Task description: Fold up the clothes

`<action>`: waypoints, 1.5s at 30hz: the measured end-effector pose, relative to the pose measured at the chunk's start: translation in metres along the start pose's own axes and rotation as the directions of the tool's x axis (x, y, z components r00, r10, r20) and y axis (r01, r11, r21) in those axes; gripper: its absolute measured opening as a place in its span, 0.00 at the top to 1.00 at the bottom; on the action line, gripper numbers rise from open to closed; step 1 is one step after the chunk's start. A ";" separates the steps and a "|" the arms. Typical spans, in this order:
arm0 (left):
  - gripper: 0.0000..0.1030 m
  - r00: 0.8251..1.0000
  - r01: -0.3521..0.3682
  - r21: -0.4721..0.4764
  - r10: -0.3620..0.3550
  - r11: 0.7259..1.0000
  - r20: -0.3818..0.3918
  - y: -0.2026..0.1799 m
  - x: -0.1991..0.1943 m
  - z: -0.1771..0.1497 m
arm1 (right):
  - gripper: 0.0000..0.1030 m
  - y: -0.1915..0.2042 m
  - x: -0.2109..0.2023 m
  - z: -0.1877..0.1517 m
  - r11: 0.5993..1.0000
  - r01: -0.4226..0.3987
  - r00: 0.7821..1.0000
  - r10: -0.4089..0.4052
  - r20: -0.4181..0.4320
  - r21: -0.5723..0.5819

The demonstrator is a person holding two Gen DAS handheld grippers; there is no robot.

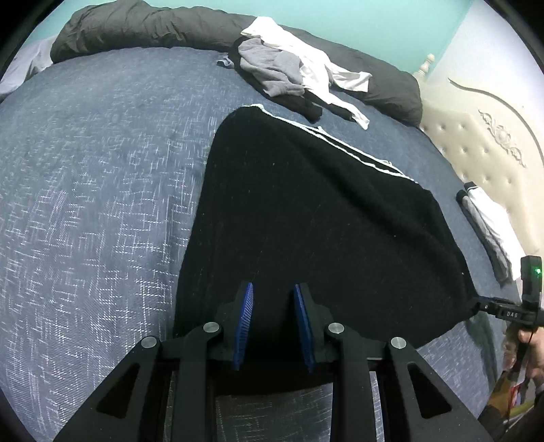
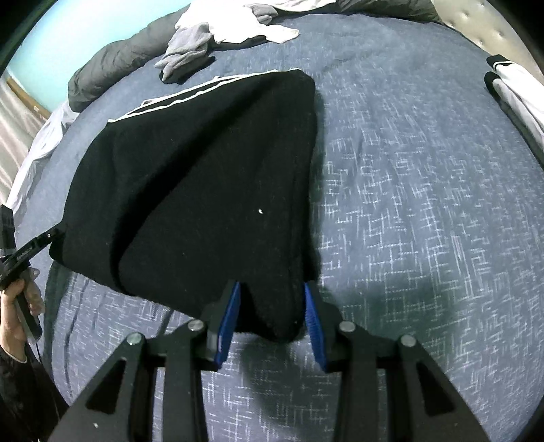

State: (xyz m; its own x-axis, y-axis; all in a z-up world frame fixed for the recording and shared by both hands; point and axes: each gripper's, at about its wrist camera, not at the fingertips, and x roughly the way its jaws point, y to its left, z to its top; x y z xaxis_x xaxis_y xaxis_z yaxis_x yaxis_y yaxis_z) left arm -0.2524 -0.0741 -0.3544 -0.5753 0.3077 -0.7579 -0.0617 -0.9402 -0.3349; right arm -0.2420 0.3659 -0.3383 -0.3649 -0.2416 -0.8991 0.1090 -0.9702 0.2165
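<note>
Blue speckled bedding (image 1: pixel 85 204) covers the whole bed, with a teal wall behind it. Down at the near edge, the left gripper (image 1: pixel 273 326) has its blue pads spread apart over the black garment (image 1: pixel 306 221), gripping nothing. The right gripper (image 2: pixel 272 319) is also spread, and a bunched corner of the same black garment (image 2: pixel 204 170) sits between its pads without being pinched. White stripes run along the garment's far edge. Beyond it lies a loose heap of grey and white clothes (image 1: pixel 292 71), backed by a dark grey duvet roll (image 1: pixel 136 27). Near the cream padded headboard (image 1: pixel 476 142) lies a folded white piece (image 1: pixel 489 224).
</note>
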 end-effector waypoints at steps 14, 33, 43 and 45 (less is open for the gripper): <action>0.73 1.000 -0.008 0.008 0.008 1.000 -0.006 0.000 0.005 -0.007 | 0.63 0.003 0.001 -0.011 1.000 -0.010 1.000 0.010 -0.007 0.001; 0.77 0.999 -0.009 -0.002 0.008 1.000 -0.032 0.007 0.012 -0.011 | 0.95 -0.015 -0.040 -0.001 0.991 0.086 0.992 -0.075 0.106 -0.104; 0.78 0.999 -0.004 -0.017 0.003 1.000 -0.032 0.009 0.010 -0.013 | 0.91 -0.027 -0.031 -0.009 0.997 -0.071 0.995 0.070 0.069 0.010; 0.78 0.999 -0.006 -0.015 0.006 1.000 -0.031 0.009 0.010 -0.013 | 0.91 -0.032 -0.035 -0.009 0.993 -0.107 0.991 0.104 0.079 0.045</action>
State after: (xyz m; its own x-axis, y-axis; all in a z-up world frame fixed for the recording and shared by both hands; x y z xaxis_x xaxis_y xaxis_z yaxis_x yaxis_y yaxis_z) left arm -0.2480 -0.0775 -0.3718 -0.5499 0.3066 -0.7769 -0.0455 -0.9398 -0.3387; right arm -0.2243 0.4053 -0.3175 -0.4235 -0.3415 -0.8391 0.1056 -0.9385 0.3287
